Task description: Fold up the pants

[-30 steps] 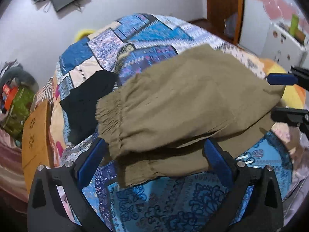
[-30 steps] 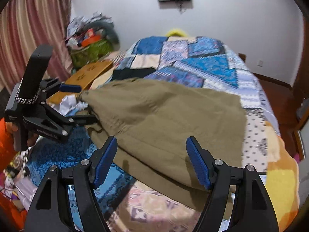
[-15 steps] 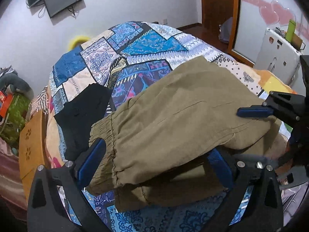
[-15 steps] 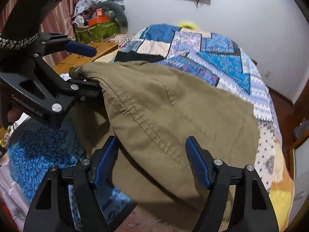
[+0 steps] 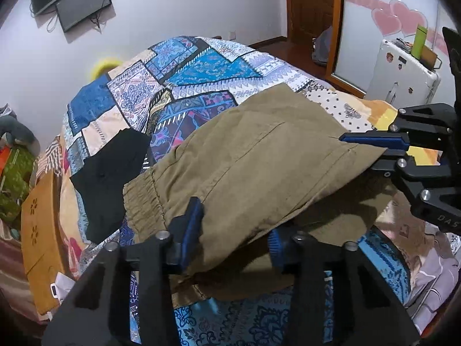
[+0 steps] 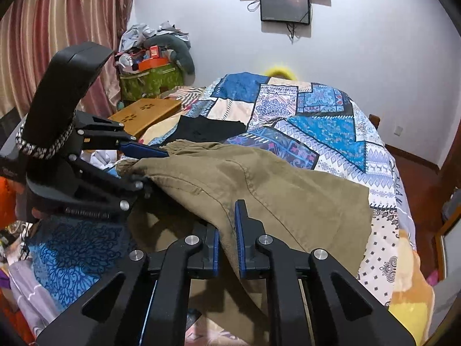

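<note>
1. We see that both claws have narrowed since half a second ago. The right gripper [image 6: 227,236], which was spread wide then, is now pressed together on a fold of the pants [image 6: 288,199], with the cloth pinched between its blue pads [image 6: 239,245].
2. The left gripper [image 5: 233,232] was also spread wide before. Now its two fingers stand closer, with the edge of the pants [image 5: 259,167] lying between them. In the right wrist view the left gripper [image 6: 144,167] has one blue finger above the elastic waistband and one black finger below it, so we judge that it pinches the pants there.
3. The pants are olive-brown and lie on the patchwork bedspread [image 5: 201,66], at its near end. The upper layer is now lifted from the lower layer; earlier it lay flatter on it.
4. In the left wrist view the right gripper [image 5: 371,152] holds the far corner of the pants, to the right of the bedspread.
5. A black garment [image 5: 109,176] lies on the bedspread, just beside the waistband of the pants.
6. For containers, a green bag [image 6: 152,80] stands left of the bedspread, against the wall. It is filled with a heap of things, among them an orange box [image 6: 151,62]. We cannot tell the others.
7. A wooden board [image 6: 144,114] with flower-shaped holes lies between the green bag and the bedspread.
</note>
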